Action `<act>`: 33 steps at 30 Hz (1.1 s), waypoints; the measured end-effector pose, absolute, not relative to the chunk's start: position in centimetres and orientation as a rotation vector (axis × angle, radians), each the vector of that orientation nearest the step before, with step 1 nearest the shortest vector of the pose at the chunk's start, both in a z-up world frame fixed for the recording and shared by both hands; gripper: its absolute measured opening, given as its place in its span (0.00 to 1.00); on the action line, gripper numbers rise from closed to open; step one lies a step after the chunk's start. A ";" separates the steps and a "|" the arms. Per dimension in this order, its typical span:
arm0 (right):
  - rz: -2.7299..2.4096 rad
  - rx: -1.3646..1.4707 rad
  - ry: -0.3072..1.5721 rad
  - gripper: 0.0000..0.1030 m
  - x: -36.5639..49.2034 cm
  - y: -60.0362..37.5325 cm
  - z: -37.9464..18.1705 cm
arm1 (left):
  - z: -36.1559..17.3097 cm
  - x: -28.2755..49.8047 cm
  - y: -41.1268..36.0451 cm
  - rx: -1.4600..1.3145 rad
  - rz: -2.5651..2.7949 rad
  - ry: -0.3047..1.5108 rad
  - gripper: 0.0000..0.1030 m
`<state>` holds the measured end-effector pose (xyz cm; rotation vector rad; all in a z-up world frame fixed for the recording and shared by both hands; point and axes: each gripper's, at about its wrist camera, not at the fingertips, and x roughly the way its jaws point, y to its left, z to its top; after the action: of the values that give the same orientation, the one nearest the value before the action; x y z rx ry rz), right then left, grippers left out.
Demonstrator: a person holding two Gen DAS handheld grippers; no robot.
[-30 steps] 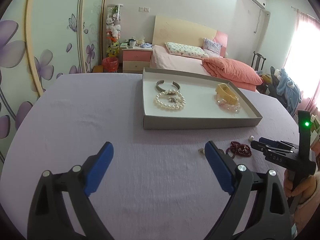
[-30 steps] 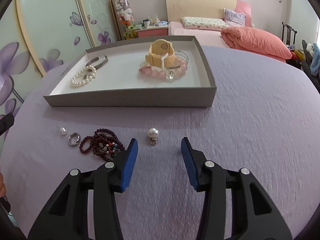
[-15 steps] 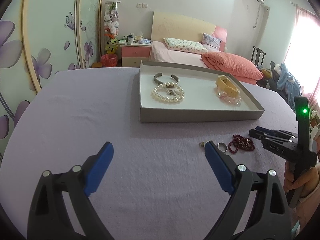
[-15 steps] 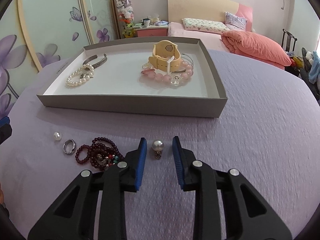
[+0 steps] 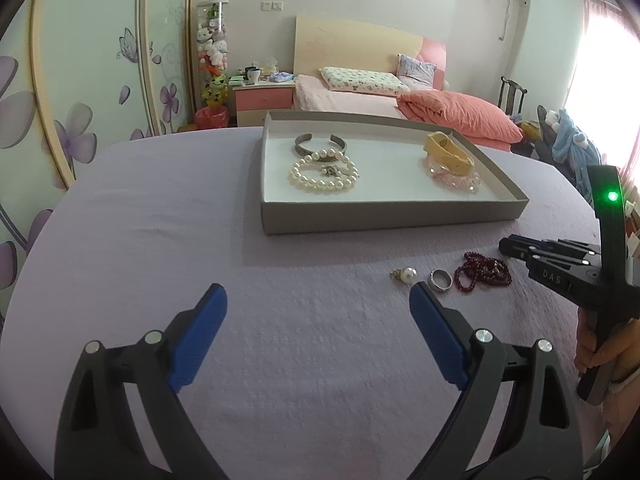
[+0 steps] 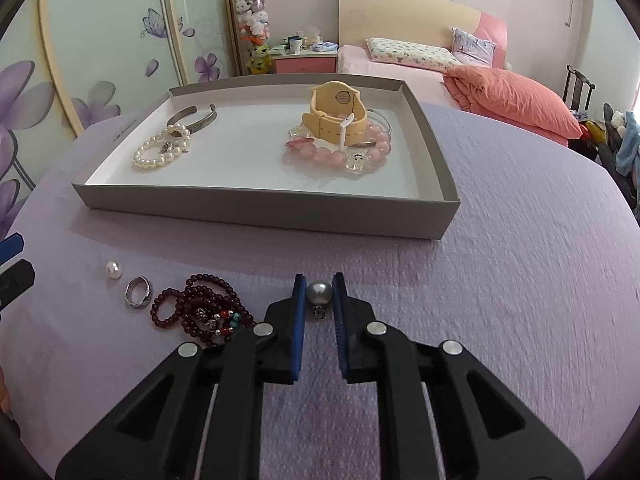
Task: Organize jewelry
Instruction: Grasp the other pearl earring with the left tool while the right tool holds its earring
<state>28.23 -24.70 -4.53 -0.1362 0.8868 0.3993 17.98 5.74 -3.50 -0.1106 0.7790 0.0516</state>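
Between blue pads, right tool [image 6: 319,293] pinches round pearl [image 6: 319,292].

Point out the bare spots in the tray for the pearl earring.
The tray floor is bare in the middle, between pearl bracelet and pink bead bracelet, and along the front wall. Its left and right ends are crowded.

Right gripper [image 6: 319,294]: jaws were wide apart w/ pearl pendant [image 6: 319,293] lying ahead on purple cloth; half-closed around it midway; now blue pads [image 6: 298,300] pressed on both sides of pearl. Gripper moved fwd so pendant sits betw. fingertips. Left wrist view shifted slightly toward loose jewelry.
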 end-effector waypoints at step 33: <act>0.364 -0.001 0.903 0.14 29.6 -29.5 -4.6 | -6.5 23.8 -1.5 -0.017 -0.011 0.900 0.16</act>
<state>29.58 -29.47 -4.57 -0.0013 0.9033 0.3636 23.78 -1.47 -6.53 -0.0172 0.8998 -0.0108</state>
